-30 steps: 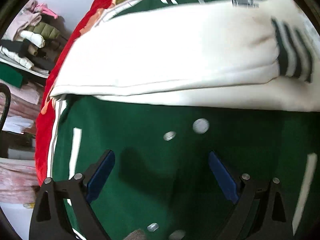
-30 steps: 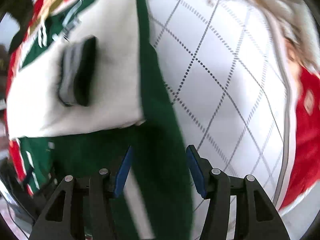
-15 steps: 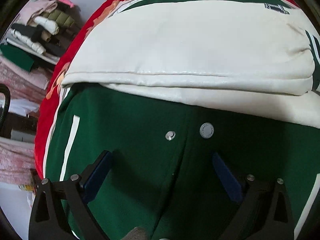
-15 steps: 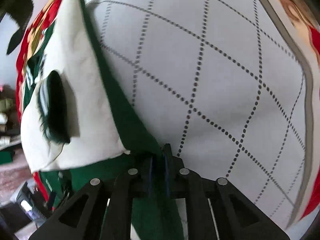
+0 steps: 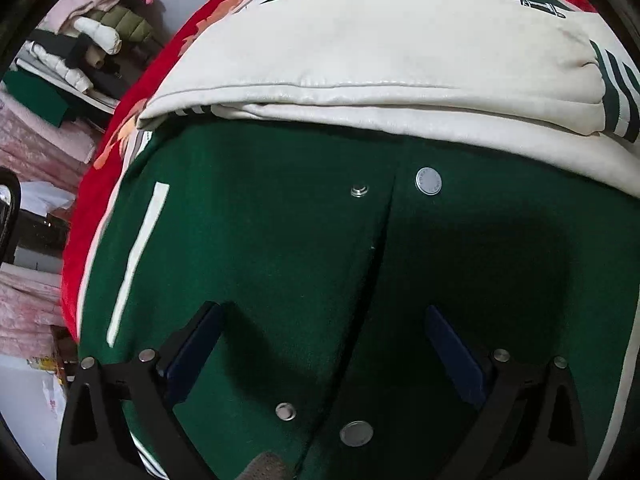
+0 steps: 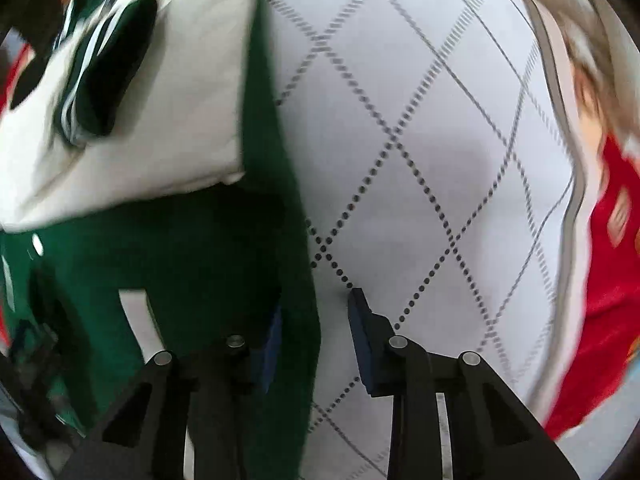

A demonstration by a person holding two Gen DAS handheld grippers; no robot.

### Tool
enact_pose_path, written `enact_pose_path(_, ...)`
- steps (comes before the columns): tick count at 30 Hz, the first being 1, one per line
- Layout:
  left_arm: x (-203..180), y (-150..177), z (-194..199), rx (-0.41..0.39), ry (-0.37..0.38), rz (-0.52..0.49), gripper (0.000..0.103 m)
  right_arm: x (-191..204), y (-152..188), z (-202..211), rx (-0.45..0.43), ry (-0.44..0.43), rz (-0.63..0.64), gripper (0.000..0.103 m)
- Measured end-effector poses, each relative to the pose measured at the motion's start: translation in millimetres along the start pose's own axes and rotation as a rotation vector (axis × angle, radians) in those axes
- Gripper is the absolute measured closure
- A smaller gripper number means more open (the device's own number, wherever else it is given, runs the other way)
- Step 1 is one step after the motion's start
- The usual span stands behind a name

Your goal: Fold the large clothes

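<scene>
A green varsity jacket [image 5: 260, 240] lies front up, its cream sleeves [image 5: 360, 60] folded across the chest. My left gripper [image 5: 322, 312] hangs open just above the snap placket [image 5: 428, 181], nothing between its fingers. In the right wrist view the jacket's green side edge [image 6: 304, 320] runs between the fingers of my right gripper [image 6: 316, 320], pointing straight down. Its jaws are opening: the right pad [image 6: 360, 332] stands clear of the cloth. A striped cuff [image 6: 108, 72] lies on the cream sleeve [image 6: 180, 120].
The jacket rests on a white quilt with a dotted diamond pattern [image 6: 420, 160], bordered by a red patterned blanket [image 6: 612, 280] [image 5: 132, 120]. Stacked folded clothes [image 5: 80, 40] fill shelves beyond the bed's left side.
The right gripper was shut on the jacket's green edge half a second ago; its jaws now stand apart. The left gripper drifted a little, and lower snaps came into its view.
</scene>
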State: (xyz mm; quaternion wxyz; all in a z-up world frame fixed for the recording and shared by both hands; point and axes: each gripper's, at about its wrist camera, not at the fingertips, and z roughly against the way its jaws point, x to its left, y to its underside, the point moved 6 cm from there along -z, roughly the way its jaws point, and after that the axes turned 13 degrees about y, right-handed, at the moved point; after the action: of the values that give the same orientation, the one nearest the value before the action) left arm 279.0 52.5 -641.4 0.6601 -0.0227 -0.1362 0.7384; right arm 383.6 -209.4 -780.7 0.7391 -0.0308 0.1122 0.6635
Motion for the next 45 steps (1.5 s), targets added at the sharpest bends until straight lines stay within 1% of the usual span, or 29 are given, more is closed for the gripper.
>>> enact_pose_path(1,1.9,-0.5,4.2,0.004,-0.009,-0.001,0.0,14.7,-3.6,5.1,0.007,0.003,0.023,0.068)
enact_pose_path(3,5.1,-0.4,19.9,-0.019,-0.034,-0.008,0.0,13.4,0.5,17.7,-0.007,-0.036,0.029,0.061)
enact_pose_path(4,6.0,0.8,32.1,-0.043,-0.063,-0.019,0.0,-4.0,5.6,25.2,-0.031,-0.049,0.03,0.042)
enact_pose_path(5,4.9,3.5,45.6,-0.071,-0.101,-0.038,0.0,-20.7,10.9,32.3,-0.057,-0.059,0.027,0.017)
enact_pose_path(7,-1.3,11.0,66.7,-0.107,-0.177,-0.09,0.0,-35.5,21.8,44.3,-0.097,-0.09,0.027,0.0)
enact_pose_path(9,-17.8,25.9,87.7,-0.131,-0.244,-0.159,0.0,-53.1,35.8,46.4,-0.101,-0.079,0.037,0.0)
enact_pose_path(12,-51.7,54.4,111.4,-0.141,-0.303,-0.237,0.0,-80.5,60.3,41.1,-0.081,-0.065,0.033,0.0)
enact_pose_path(14,-80.6,77.1,125.2,-0.132,-0.323,-0.275,0.0,-107.0,75.3,35.7,-0.073,-0.01,0.041,0.0)
enact_pose_path(16,-102.2,94.4,131.5,-0.101,-0.304,-0.283,0.0,-138.5,88.7,29.3,-0.061,0.04,0.065,0.0)
enact_pose_path(19,-145.4,123.3,138.1,-0.039,-0.237,-0.275,0.0,-187.4,106.3,24.8,-0.056,0.097,0.089,0.001)
enact_pose_path(20,-158.0,128.3,138.7,-0.028,-0.227,-0.283,0.0,-223.7,106.4,25.5,-0.057,0.107,0.095,0.004)
enact_pose_path(21,-173.8,136.4,138.5,-0.022,-0.226,-0.295,0.0,-260.4,110.3,21.4,-0.061,0.114,0.099,0.007)
enact_pose_path(22,-186.7,142.4,136.3,-0.021,-0.226,-0.306,0.0,-276.2,108.7,19.8,-0.068,0.121,0.095,0.015)
enact_pose_path(23,-200.1,146.5,132.3,-0.016,-0.23,-0.32,0.0,-288.4,104.5,17.2,-0.068,0.127,0.091,0.019)
enact_pose_path(24,-211.1,149.2,125.3,-0.006,-0.244,-0.34,0.0,-291.9,100.0,14.1,-0.058,0.122,0.083,0.019)
enact_pose_path(25,-219.0,149.8,116.2,0.005,-0.264,-0.357,0.0,-303.0,86.3,11.5,-0.051,0.111,0.074,0.019)
enact_pose_path(26,-224.4,150.1,103.7,0.02,-0.286,-0.371,0.0,-295.6,74.2,12.8,-0.046,0.094,0.06,0.019)
enact_pose_path(27,-224.8,149.5,95.5,0.032,-0.301,-0.377,0.0,-269.8,73.4,15.2,-0.045,0.086,0.049,0.019)
enact_pose_path(29,-221.6,147.0,72.5,0.069,-0.342,-0.373,0.0,-257.1,67.6,17.9,-0.051,0.076,0.031,0.019)
enact_pose_path(30,-216.8,142.8,61.4,0.082,-0.351,-0.365,0.0,-257.9,62.5,15.1,-0.052,0.067,0.023,0.019)
enact_pose_path(31,-213.0,138.4,58.7,0.08,-0.351,-0.346,0.0,-239.2,55.9,14.5,-0.048,0.057,0.016,0.019)
enact_pose_path(34,-194.1,119.7,59.9,0.06,-0.385,-0.284,0.0,-237.1,49.2,8.7,-0.034,0.009,-0.007,0.019)
enact_pose_path(36,-178.2,109.2,61.2,0.05,-0.394,-0.244,0.001,-234.0,40.2,2.3,-0.032,-0.043,-0.02,0.019)
enact_pose_path(38,-162.4,100.4,65.8,0.036,-0.361,-0.195,0.014,-221.3,22.6,-4.5,-0.06,-0.148,-0.037,0.019)
enact_pose_path(40,-157.0,94.9,74.0,0.022,-0.307,-0.169,0.068,-203.2,2.5,-11.3,-0.08,-0.263,-0.052,0.019)
enact_pose_path(41,-156.9,91.0,80.2,0.005,-0.296,-0.173,0.076,-189.7,-9.3,-11.9,-0.087,-0.345,-0.061,0.019)
enact_pose_path(42,-156.8,89.5,85.6,-0.006,-0.288,-0.169,0.081,-175.9,-21.1,-9.3,-0.103,-0.426,-0.068,0.019)
enact_pose_path(43,-155.2,86.4,90.0,-0.016,-0.27,-0.155,0.084,-165.7,-30.4,-6.4,-0.121,-0.479,-0.07,0.018)
enact_pose_path(45,-148.1,82.0,99.9,-0.025,-0.237,-0.125,0.086,-136.8,-54.2,4.3,-0.161,-0.62,-0.067,0.013)
